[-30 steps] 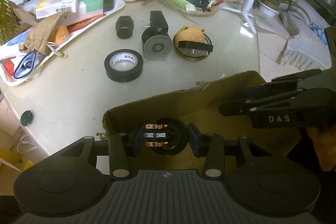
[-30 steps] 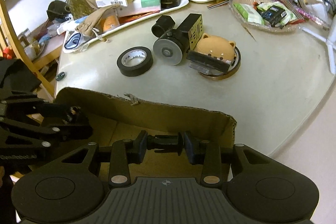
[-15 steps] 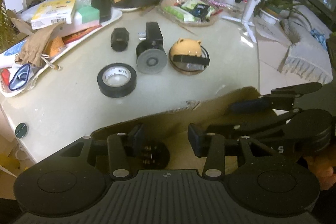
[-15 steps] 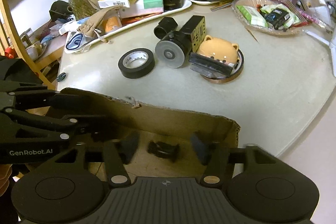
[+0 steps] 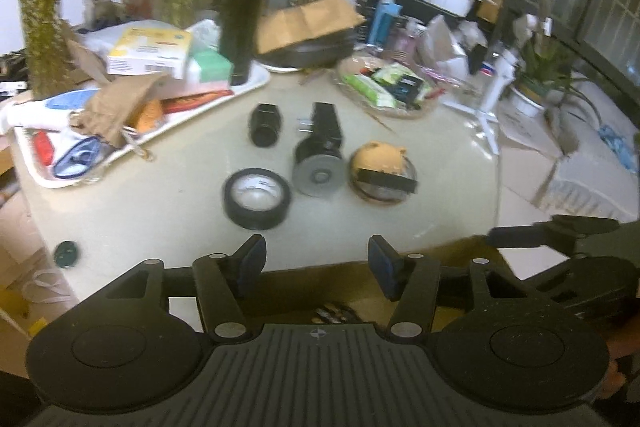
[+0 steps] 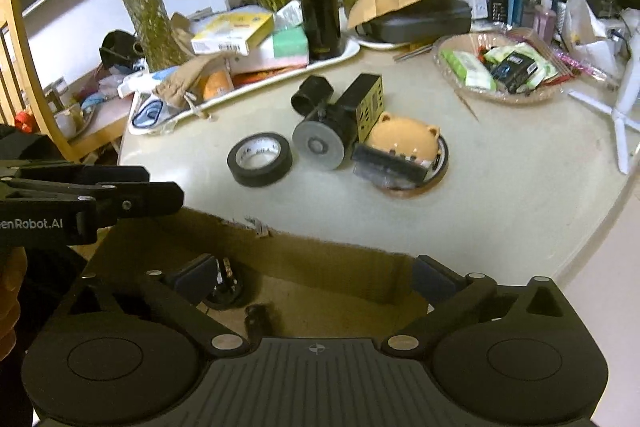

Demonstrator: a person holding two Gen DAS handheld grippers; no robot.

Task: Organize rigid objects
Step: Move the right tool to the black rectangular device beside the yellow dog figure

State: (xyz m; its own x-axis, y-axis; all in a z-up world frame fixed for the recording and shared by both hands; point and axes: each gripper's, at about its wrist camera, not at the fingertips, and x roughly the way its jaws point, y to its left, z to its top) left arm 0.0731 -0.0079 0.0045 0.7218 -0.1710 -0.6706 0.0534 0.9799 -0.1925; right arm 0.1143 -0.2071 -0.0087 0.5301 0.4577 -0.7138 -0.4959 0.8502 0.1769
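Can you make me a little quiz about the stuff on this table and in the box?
1. True or false: the black tape roll lies inside the cardboard box.
2. What sits right beside the grey-faced round part, on the side away from the tape: A) a green bottle, B) the orange bear-shaped piece, C) a spoon?
3. Fill in: the right gripper has ____ between its fingers.

Key
1. False. The roll lies on the table, beyond the box.
2. B.
3. Nothing. Its jaws are opening wide over the box, where a small black part lies on the floor. The left gripper is opening too, empty.
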